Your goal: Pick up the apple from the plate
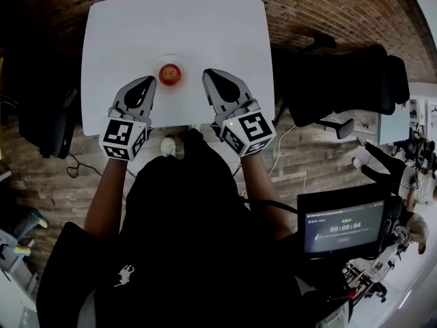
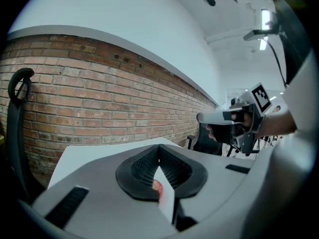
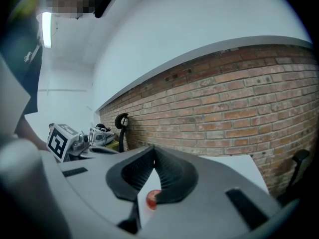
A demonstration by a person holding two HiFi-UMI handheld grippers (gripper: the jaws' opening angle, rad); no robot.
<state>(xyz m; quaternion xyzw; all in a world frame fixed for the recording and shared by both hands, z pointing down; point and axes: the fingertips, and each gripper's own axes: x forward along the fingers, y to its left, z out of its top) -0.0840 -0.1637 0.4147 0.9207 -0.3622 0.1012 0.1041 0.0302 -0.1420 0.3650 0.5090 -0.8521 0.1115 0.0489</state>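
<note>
The white table point(image 1: 136, 33) fills the upper middle of the head view, and it is bare apart from one small setting near its front edge. A person stands at that edge with a gripper in each hand, both held out over the tabletop and pointing away from the body.

The left gripper point(image 1: 148, 83) has its jaws together, with the tips meeting and nothing between them. The right gripper point(image 1: 209, 76) is the same, its jaws pressed tip to tip and empty. Both sit over the near part of the table, one on each side of the setting, and neither touches it.

Between the two grippers lies a small pale plate point(image 1: 171, 59). The red apple point(image 1: 171, 74) rests on the middle of it. In each gripper view a sliver of the apple shows low down through the slit beneath the closed tips, so both tools are roughly aimed at it.

The task looks to be at the approach step, with no grasp begun and the apple still on its plate. I cannot tell which gripper is meant to take it. The next move calls for one of them to open its jaws wider than the fruit and come in low over the plate rim. It should then close on the apple's sides before lifting. The apple is round and smooth, so an off-centre pinch could roll it off the plate.
</note>
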